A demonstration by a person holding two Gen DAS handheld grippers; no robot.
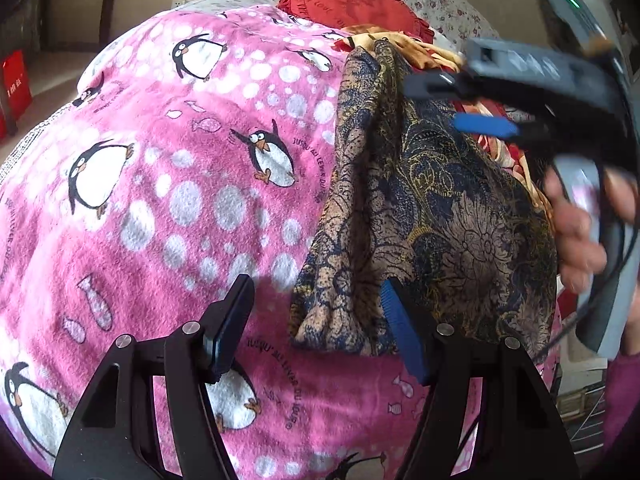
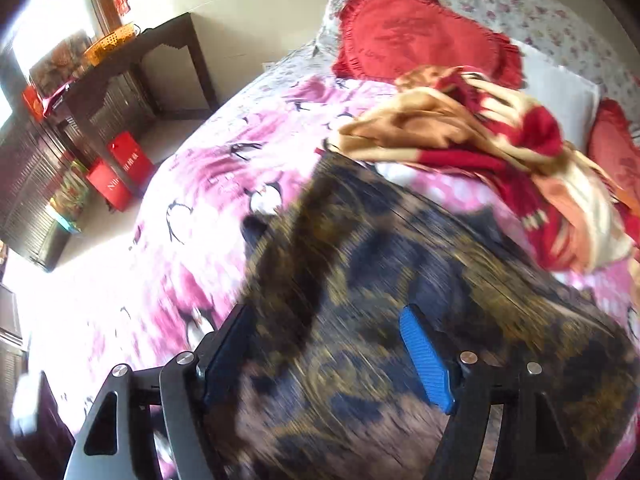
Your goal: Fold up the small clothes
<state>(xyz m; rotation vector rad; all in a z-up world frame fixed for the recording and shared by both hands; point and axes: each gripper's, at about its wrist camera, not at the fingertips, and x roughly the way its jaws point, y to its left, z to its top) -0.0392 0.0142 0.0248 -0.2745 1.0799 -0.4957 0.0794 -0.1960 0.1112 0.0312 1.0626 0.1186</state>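
A brown and navy flower-patterned garment (image 1: 432,208) lies bunched on the pink penguin blanket (image 1: 160,184). My left gripper (image 1: 318,308) stands open low over the garment's near corner, its blue pad at the cloth's edge and nothing pinched. In the left wrist view my right gripper (image 1: 456,106) hovers blurred above the garment's far right part, held by a hand (image 1: 580,224), with its jaws apart. In the right wrist view the same garment (image 2: 400,280) is smeared by blur beneath my right gripper (image 2: 328,328), which is open and grips nothing.
A red, tan and cream cloth (image 2: 480,140) lies crumpled beyond the garment. Behind it, a red heart pillow (image 2: 408,28) rests on floral bedding (image 2: 540,8). Left of the bed stand a dark wooden desk (image 2: 120,64) and red bags (image 2: 120,172) on the floor.
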